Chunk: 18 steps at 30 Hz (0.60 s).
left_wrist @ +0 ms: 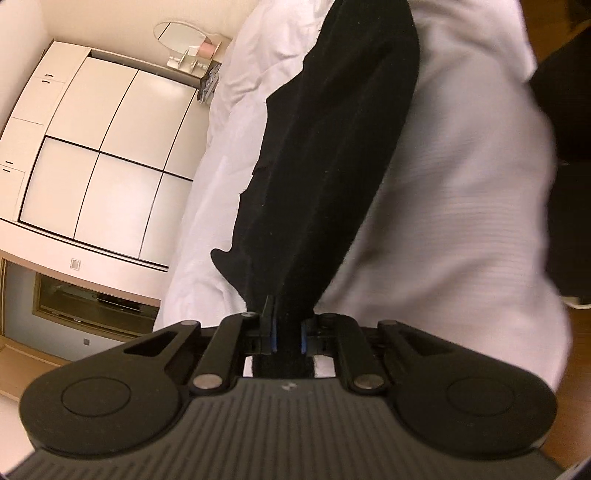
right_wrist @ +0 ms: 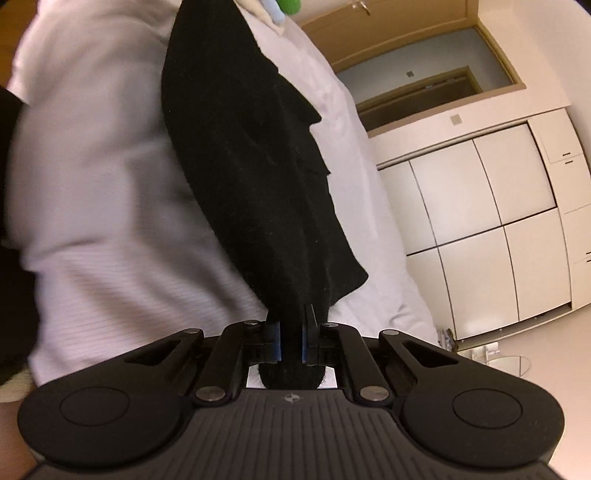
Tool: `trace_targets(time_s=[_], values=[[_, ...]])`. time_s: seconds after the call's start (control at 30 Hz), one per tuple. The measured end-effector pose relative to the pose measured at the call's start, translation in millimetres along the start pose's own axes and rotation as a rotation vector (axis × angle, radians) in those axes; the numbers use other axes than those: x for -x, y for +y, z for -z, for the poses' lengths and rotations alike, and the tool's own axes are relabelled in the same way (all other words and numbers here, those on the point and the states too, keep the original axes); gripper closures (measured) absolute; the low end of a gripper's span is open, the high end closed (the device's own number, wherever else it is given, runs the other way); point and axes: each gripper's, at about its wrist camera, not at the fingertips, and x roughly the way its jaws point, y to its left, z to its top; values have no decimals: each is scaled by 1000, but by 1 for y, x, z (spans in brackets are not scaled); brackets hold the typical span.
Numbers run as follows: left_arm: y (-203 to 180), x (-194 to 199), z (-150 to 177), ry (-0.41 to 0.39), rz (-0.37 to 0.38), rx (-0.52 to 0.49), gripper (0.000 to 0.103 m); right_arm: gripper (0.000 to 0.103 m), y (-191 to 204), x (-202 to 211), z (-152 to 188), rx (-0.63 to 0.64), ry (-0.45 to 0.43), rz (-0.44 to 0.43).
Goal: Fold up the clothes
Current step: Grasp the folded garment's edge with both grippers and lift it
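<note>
The left hand-held gripper (left_wrist: 286, 328) has its blue-edged pads clamped on a bunched edge of the black garment (left_wrist: 325, 147), and the right hand-held gripper (right_wrist: 291, 338) is clamped on another bunched edge of the same dark cloth (right_wrist: 251, 166). Holding it at two points probably serves to lift and stretch it, so that it hangs flat before a fold (a judgement from the task, not something seen). From each grip the garment runs forward over the white bed (left_wrist: 461, 221), draped and partly raised rather than lying smooth; it sits along the middle of the bed, well away from the far edge by the wall.

The left view alone shows the white wardrobe doors (left_wrist: 110, 155) beyond the bed's left edge, an oval mirror (left_wrist: 181, 33) and a small shelf of items. The right view alone shows pale and green things (right_wrist: 280, 9) at the bed's far end, and a framed doorway (right_wrist: 424, 85) beside the wardrobe.
</note>
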Motion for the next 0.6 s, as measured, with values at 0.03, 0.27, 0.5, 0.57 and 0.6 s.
trace_targets(time_s=[0.03, 0.27, 0.5, 0.57, 0.6], values=[[-8, 15, 3, -2, 8, 0, 93, 96, 4, 14, 0, -4, 0, -16], [-50, 78, 18, 5, 69, 5, 93, 95, 47, 85, 5, -23, 17, -111], [4, 82, 14, -47, 101, -10, 93, 95, 8, 105, -4, -66, -2, -215], [39, 77, 9, -70, 130, -3, 92, 95, -33, 103, -6, -121, -22, -290], [56, 74, 7, -80, 146, 0, 92, 95, -56, 100, -8, -151, -32, -330]])
